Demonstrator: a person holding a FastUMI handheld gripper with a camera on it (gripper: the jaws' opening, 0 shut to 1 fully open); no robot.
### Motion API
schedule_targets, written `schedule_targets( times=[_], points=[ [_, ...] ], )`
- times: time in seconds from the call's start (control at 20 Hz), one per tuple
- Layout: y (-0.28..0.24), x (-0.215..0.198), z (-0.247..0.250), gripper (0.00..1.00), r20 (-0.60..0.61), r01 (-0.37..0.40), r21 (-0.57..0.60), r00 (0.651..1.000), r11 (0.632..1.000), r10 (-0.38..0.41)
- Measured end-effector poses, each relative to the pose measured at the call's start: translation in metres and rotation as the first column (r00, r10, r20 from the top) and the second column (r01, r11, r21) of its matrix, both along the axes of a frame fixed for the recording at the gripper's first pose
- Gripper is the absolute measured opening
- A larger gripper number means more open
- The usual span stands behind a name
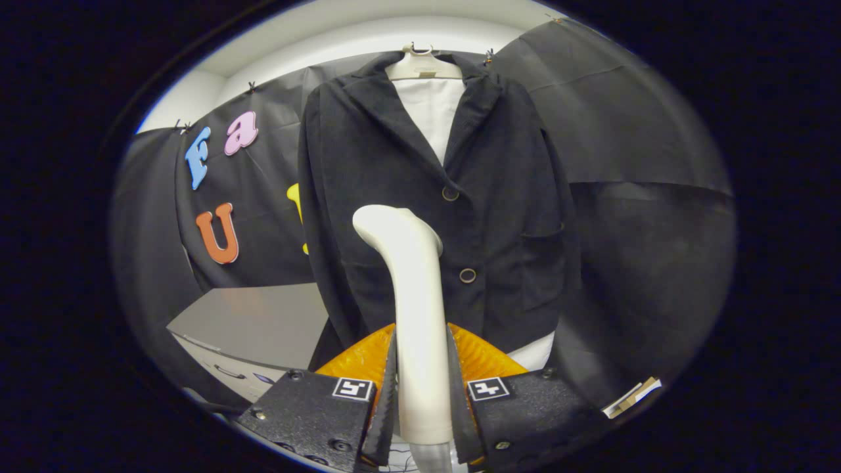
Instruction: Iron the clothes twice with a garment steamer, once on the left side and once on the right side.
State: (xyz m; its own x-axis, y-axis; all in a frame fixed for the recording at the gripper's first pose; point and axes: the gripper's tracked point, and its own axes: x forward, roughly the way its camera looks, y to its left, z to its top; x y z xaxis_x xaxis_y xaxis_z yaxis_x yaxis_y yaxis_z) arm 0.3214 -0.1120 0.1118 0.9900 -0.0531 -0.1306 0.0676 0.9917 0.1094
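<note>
Two fingers of gripper (420, 394) clamped on steamer (410, 289), lower centre | head raised before jacket (433, 197) on hanger (420, 66) | step: likely a pass starting | next: press, sweep one side.

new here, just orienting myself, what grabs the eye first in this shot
A pale steamer stands clamped between the gripper fingers, its curved head up. Just beyond it, a dark jacket hangs buttoned on a white hanger against the booth wall.
</note>
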Motion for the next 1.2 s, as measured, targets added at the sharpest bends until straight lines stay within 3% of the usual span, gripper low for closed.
schedule_targets(
  times=[1.2],
  points=[
    [-0.013, 0.022, -0.15, 0.39, -0.272, 0.026, -0.01, 0.962, 1.0, -0.027]
  ],
)
